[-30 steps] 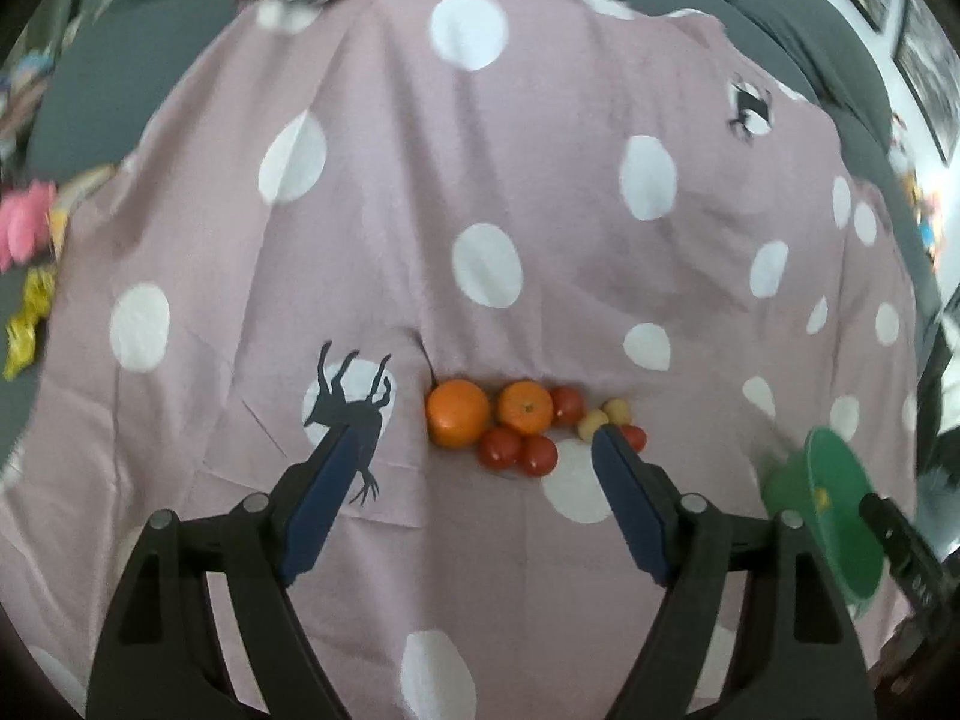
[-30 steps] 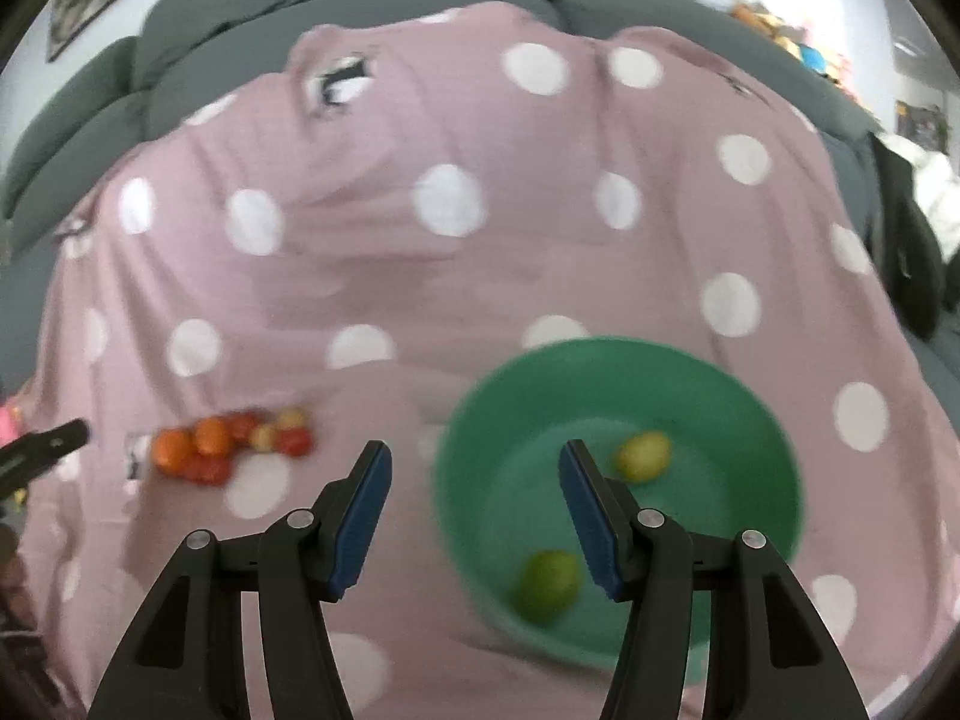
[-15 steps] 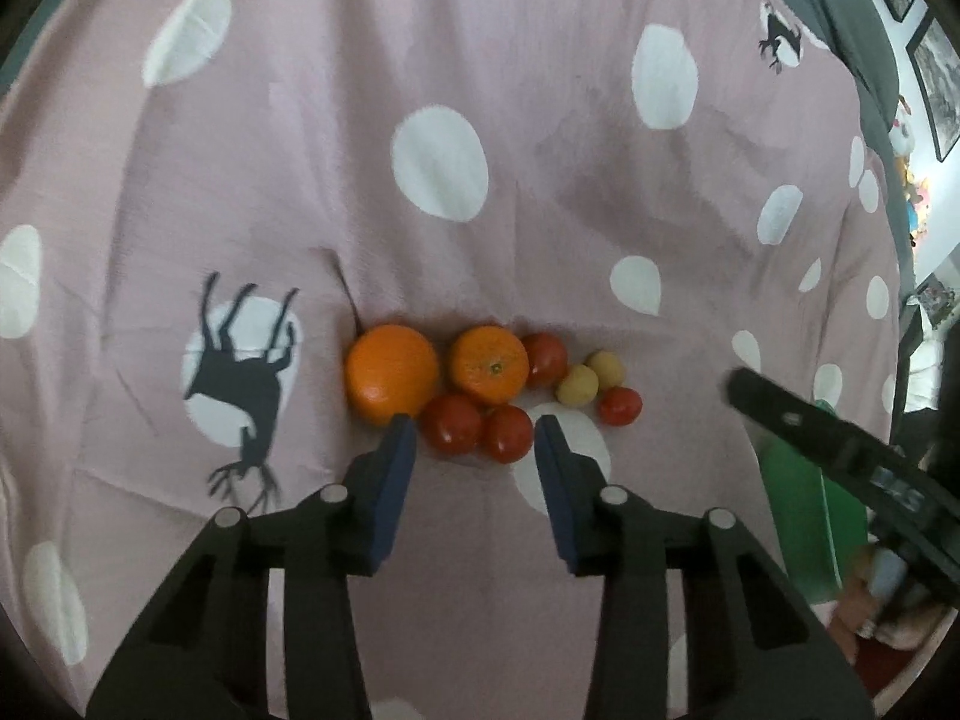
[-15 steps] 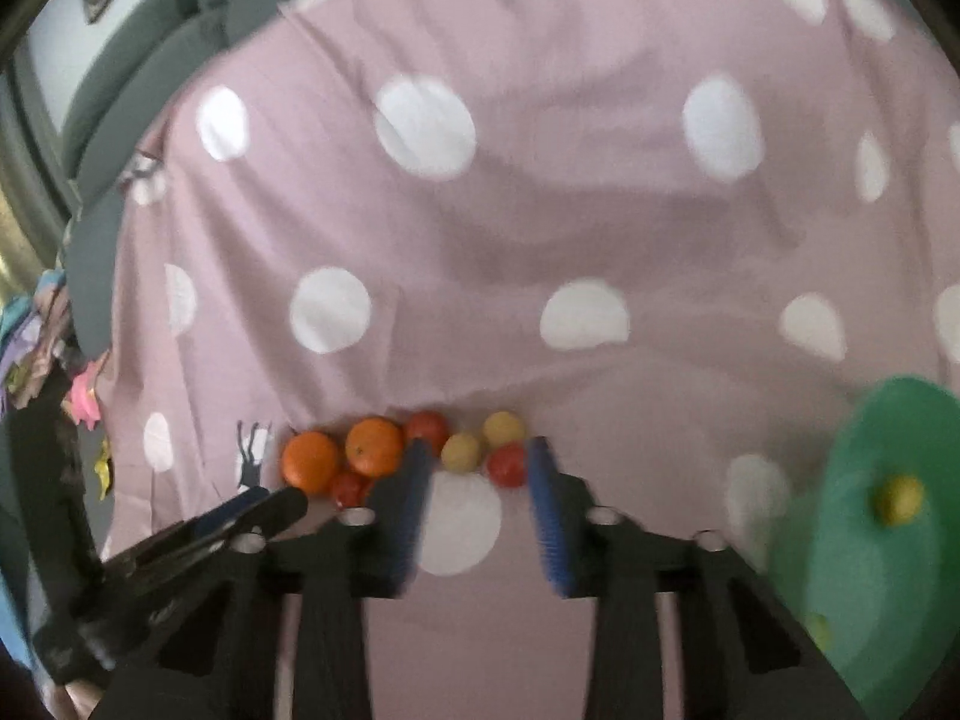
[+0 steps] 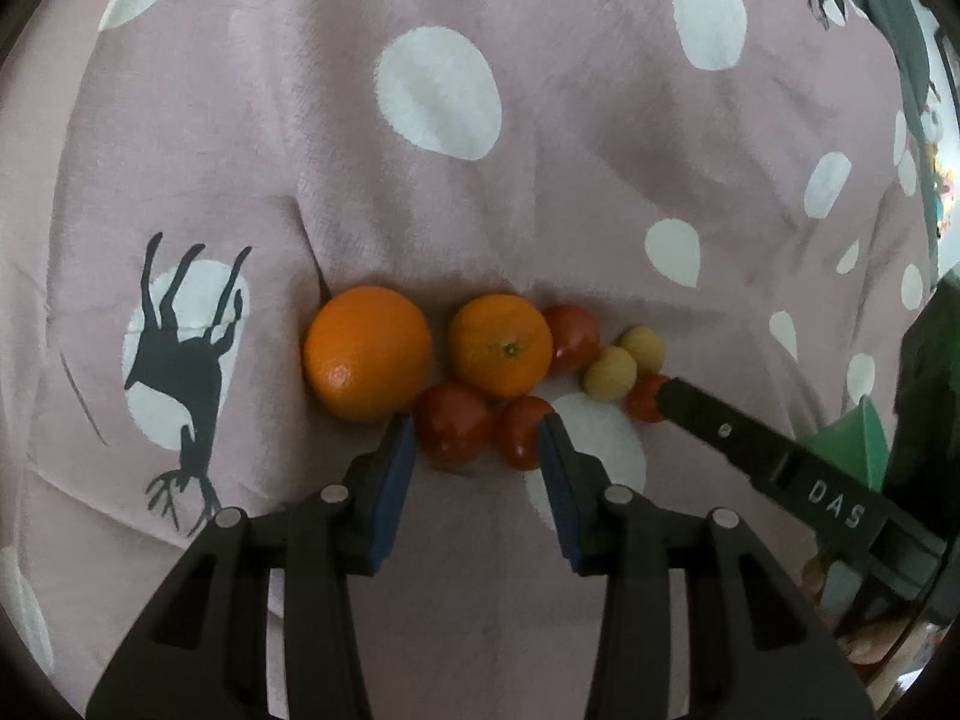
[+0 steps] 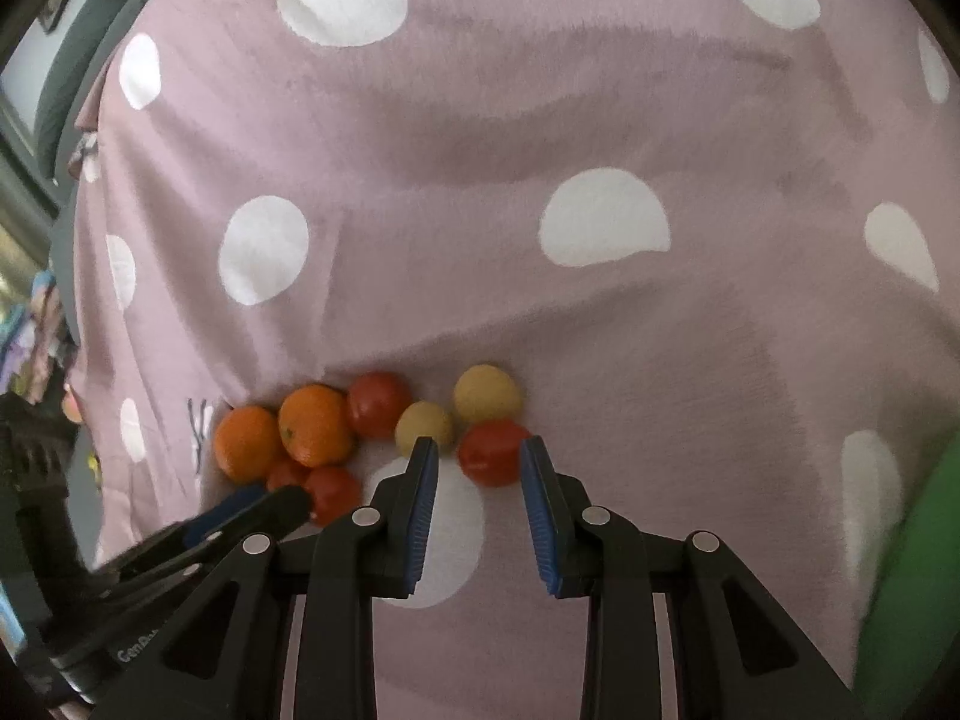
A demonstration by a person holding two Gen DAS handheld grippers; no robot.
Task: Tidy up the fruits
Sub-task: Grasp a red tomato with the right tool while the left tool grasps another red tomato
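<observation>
Both tools have dropped close to the row of fruit since a second ago, and their jaws have come in from wide. The green bowl (image 6: 912, 570), then centred in the right wrist view, now shows only at that view's right edge.

The pink spotted cloth (image 5: 540, 180) fills both views and carries all the loose fruit in one tight cluster, well apart from the bowl. The left tool (image 5: 478, 438) points down at the near side of the cluster. Its jaws stand fairly narrow and are opening a little, with the pair of red tomatoes (image 5: 453, 429) lying side by side between its tips, on the cloth. The right tool (image 6: 477, 450) is drawn in narrow on the lone red tomato (image 6: 492, 450) at the right end of the row. Its right pad touches the fruit, and a sliver of cloth shows by the left pad.

The larger orange (image 5: 367, 354) lies at the left end, just beside the smaller orange (image 5: 501, 343). A fourth red tomato (image 5: 573, 338) touches that orange at the back. Two yellow fruits (image 5: 611, 372) sit together beyond the right tool's tips.
</observation>
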